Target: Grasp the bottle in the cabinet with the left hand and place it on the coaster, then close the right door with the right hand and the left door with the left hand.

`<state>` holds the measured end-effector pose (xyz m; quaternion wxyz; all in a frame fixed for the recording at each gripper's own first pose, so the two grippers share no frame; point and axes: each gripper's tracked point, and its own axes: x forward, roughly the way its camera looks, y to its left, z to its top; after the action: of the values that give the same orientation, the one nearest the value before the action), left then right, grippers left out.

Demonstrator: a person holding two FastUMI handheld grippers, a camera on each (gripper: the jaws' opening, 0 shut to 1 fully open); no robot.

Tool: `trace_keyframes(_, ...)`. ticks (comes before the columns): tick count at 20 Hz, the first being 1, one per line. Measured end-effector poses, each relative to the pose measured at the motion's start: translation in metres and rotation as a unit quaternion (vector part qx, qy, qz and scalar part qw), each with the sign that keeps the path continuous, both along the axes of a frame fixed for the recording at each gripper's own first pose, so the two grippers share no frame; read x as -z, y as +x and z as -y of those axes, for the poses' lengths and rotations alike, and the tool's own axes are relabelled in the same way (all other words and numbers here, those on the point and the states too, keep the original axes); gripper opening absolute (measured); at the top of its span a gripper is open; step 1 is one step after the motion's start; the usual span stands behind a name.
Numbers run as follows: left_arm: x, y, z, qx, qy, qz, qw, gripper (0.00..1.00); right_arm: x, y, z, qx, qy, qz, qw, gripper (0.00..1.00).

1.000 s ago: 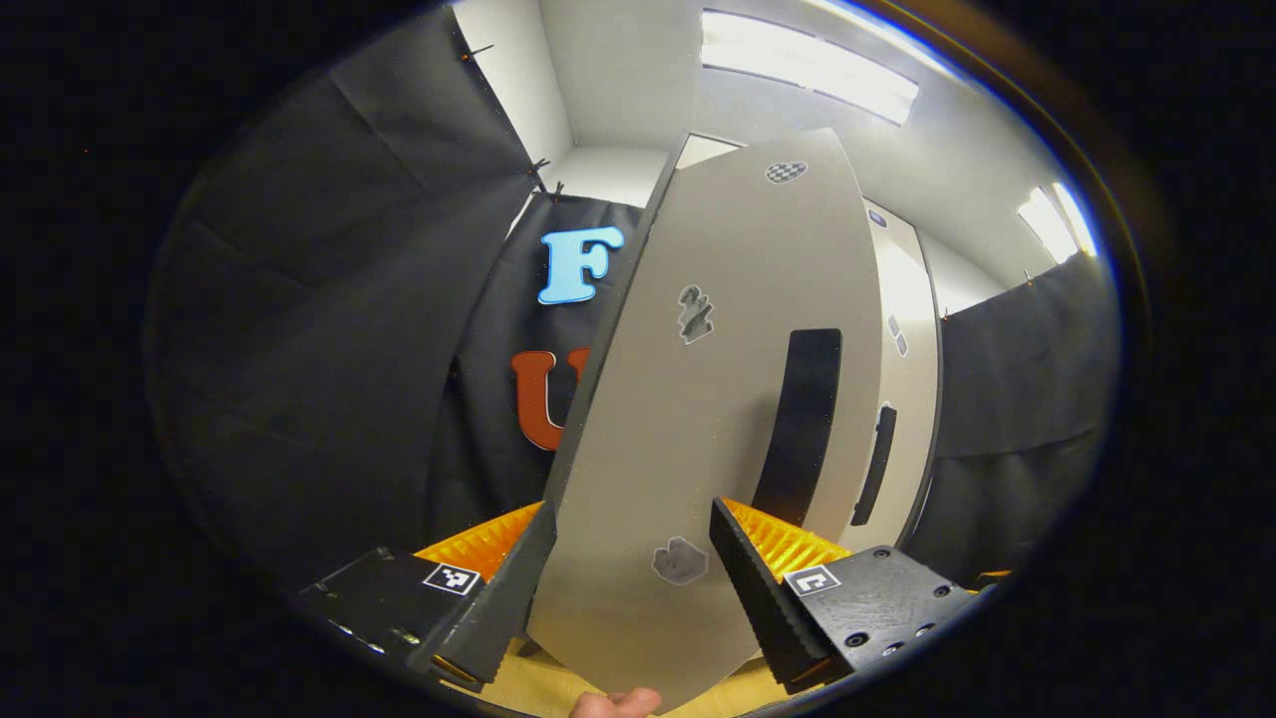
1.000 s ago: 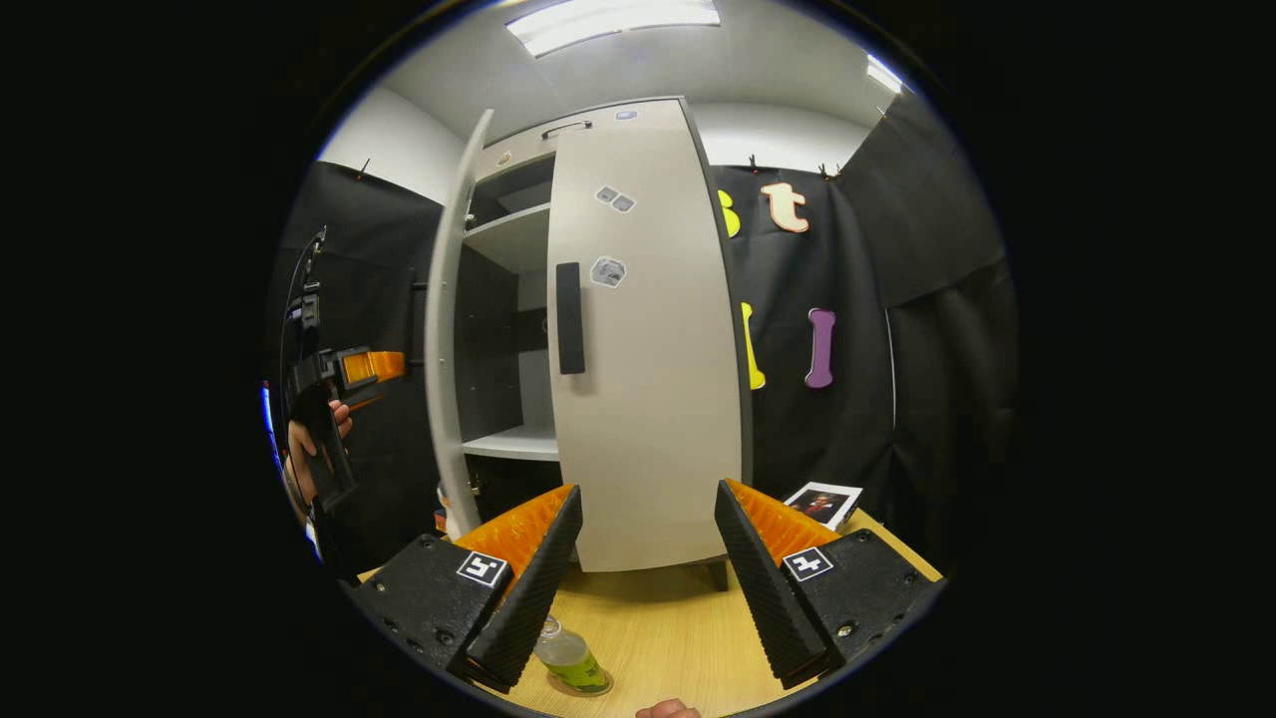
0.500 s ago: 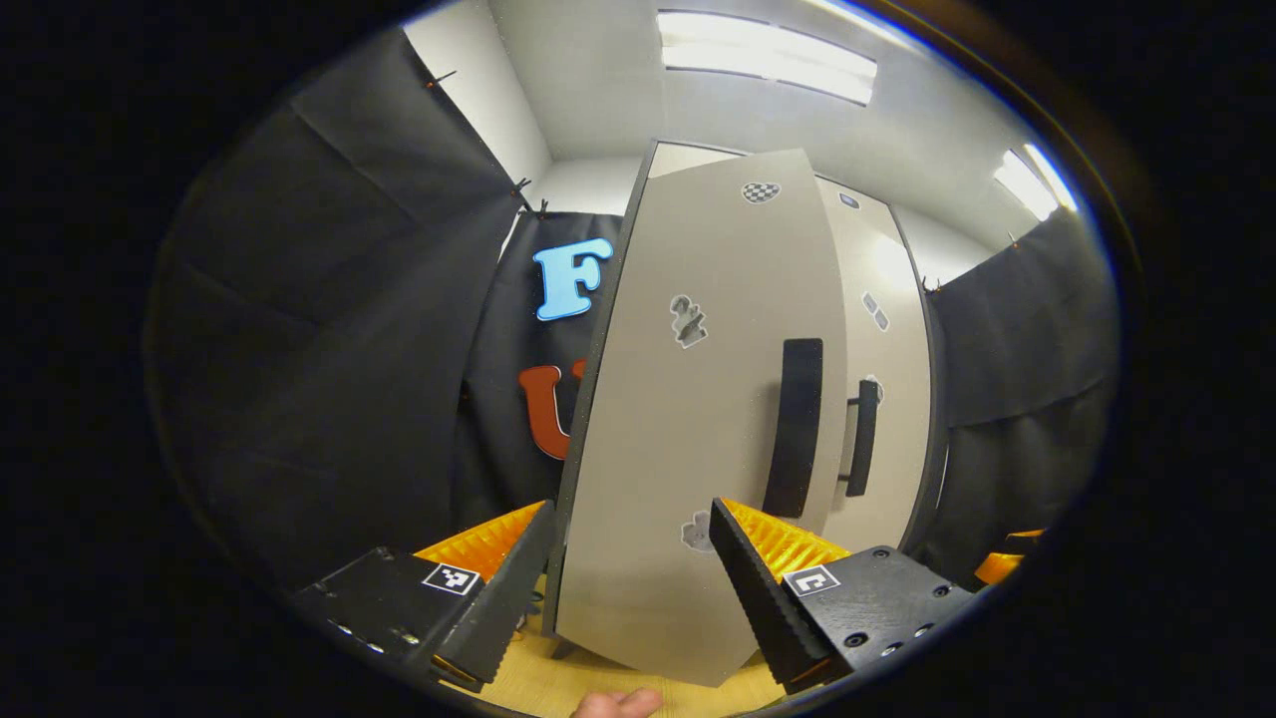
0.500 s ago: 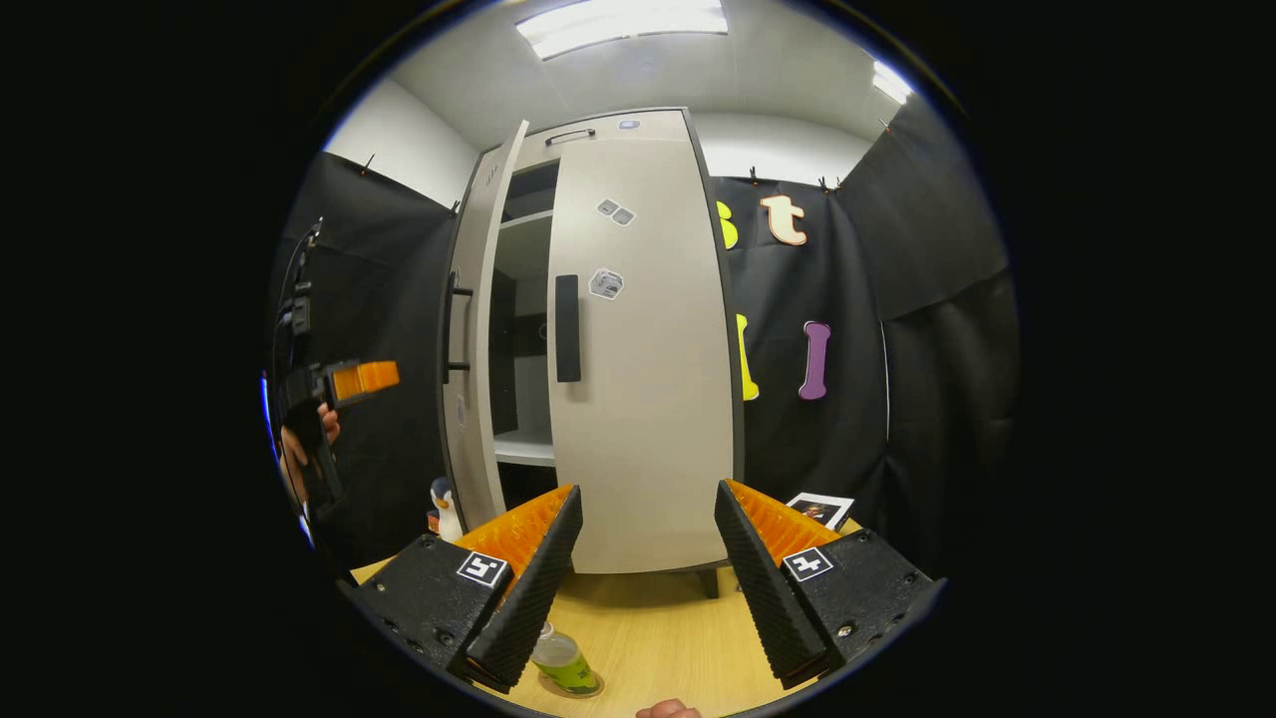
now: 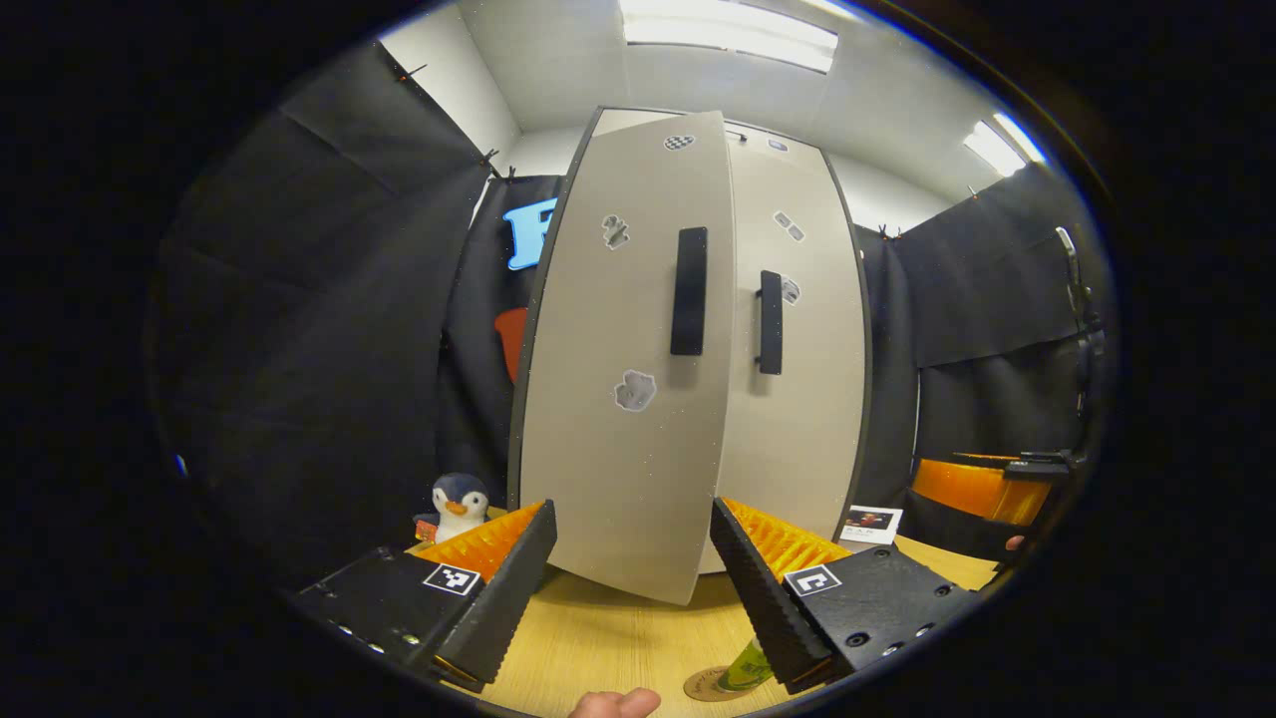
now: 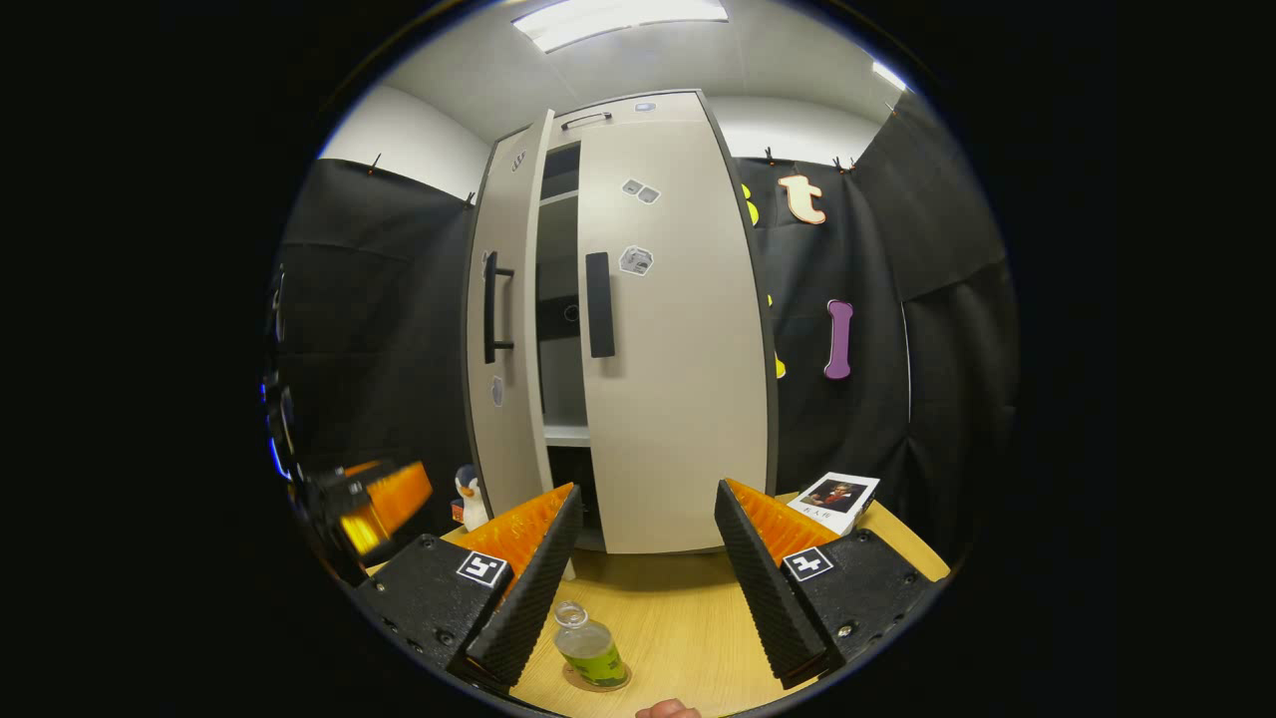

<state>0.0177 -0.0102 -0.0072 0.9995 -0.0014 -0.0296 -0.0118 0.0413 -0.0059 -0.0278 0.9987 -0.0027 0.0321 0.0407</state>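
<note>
Already the small clear bottle of green liquid point(image 6: 590, 646) stands upright on the round brown coaster point(image 6: 598, 680) on the pale wooden desk point(image 6: 688, 618), so that part of the task looks done. On the tall light-grey cabinet point(image 6: 668, 329) the right door point(image 6: 678, 399) lies flush with the front, while the left door point(image 6: 503, 339) hangs ajar, a dark gap of shelf showing between the two. What remains, by this reading, is the last swing of that left door. It stands straight ahead of the left gripper point(image 5: 630, 558), whose jaws are spread wide and grasp nothing; the panel's free edge, with its long black vertical handle point(image 5: 688, 291), sits just left of the closed door's handle point(image 5: 769, 321), and the hinge is at the far left. That gripper is much the nearer, so a push forward and rightward near the handle should seat it. The right gripper point(image 6: 648, 553) hangs back from the cabinet, jaws likewise apart and empty, above the bottle.
</note>
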Motion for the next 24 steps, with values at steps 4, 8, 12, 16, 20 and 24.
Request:
trace_keyframes(4, 0.007, -0.007, 0.012, 0.011, 0.012, 0.0, 1.0, 0.95, 0.008, -0.007, -0.013, -0.023, -0.017, -0.02, 0.999, 0.83)
trace_keyframes(8, 0.005, -0.01, 0.013, 0.01, 0.013, 0.0, 1.0, 0.95, 0.004, -0.006, -0.021, -0.031, -0.011, -0.021, 0.999, 0.83)
trace_keyframes(12, 0.005, -0.01, 0.013, 0.008, 0.012, 0.0, 1.0, 0.95, -0.01, -0.007, -0.022, -0.035, -0.017, -0.003, 0.999, 0.83)
trace_keyframes(16, 0.005, -0.011, 0.014, 0.009, 0.013, -0.002, 1.0, 0.95, -0.006, -0.008, -0.021, -0.034, -0.004, -0.009, 0.999, 0.83)
trace_keyframes(20, 0.006, -0.011, 0.012, 0.009, 0.009, -0.005, 1.0, 0.95, -0.007, -0.009, -0.021, -0.031, 0.004, -0.009, 0.999, 0.83)
trace_keyframes(24, 0.01, -0.011, 0.011, 0.007, 0.008, -0.013, 1.0, 0.95, -0.004, -0.01, -0.022, -0.032, 0.004, -0.013, 0.999, 0.83)
